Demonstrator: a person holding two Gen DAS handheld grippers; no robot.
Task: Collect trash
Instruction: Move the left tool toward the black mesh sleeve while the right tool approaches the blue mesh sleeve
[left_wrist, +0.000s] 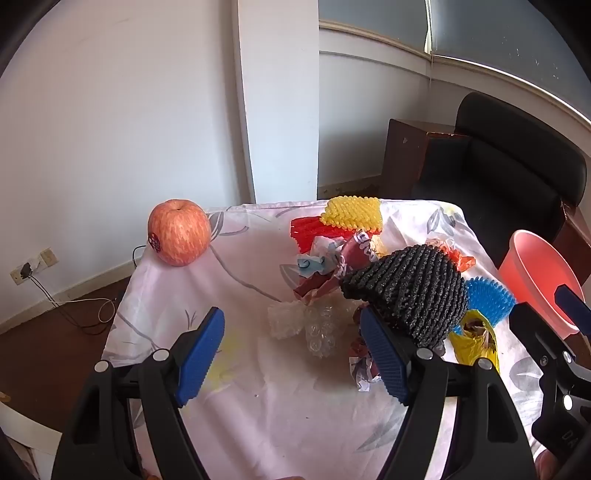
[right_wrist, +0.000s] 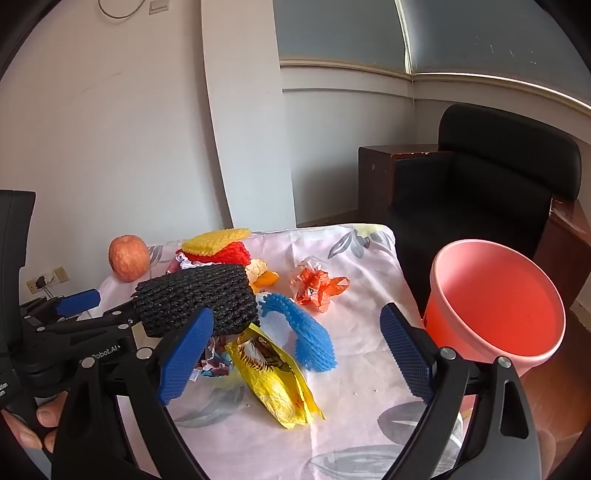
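A pile of trash lies on the flowered cloth: a black foam net (left_wrist: 410, 291) (right_wrist: 199, 295), yellow foam net (left_wrist: 352, 213), red foam net (left_wrist: 314, 227), blue foam net (right_wrist: 310, 332), yellow wrapper (right_wrist: 273, 384), orange plastic wrap (right_wrist: 317, 286), clear bubble wrap (left_wrist: 306, 325) and crumpled maroon wrappers (left_wrist: 332, 266). My left gripper (left_wrist: 291, 354) is open over the cloth, its right finger beside the black net. My right gripper (right_wrist: 295, 350) is open above the yellow wrapper and blue net. A pink bucket (right_wrist: 498, 306) stands at the table's right edge.
A red apple (left_wrist: 179, 232) sits at the table's far left corner. A black armchair (right_wrist: 480, 192) and dark wooden cabinet (left_wrist: 402, 155) stand behind the table. A wall socket with cables (left_wrist: 33, 269) is low on the left wall.
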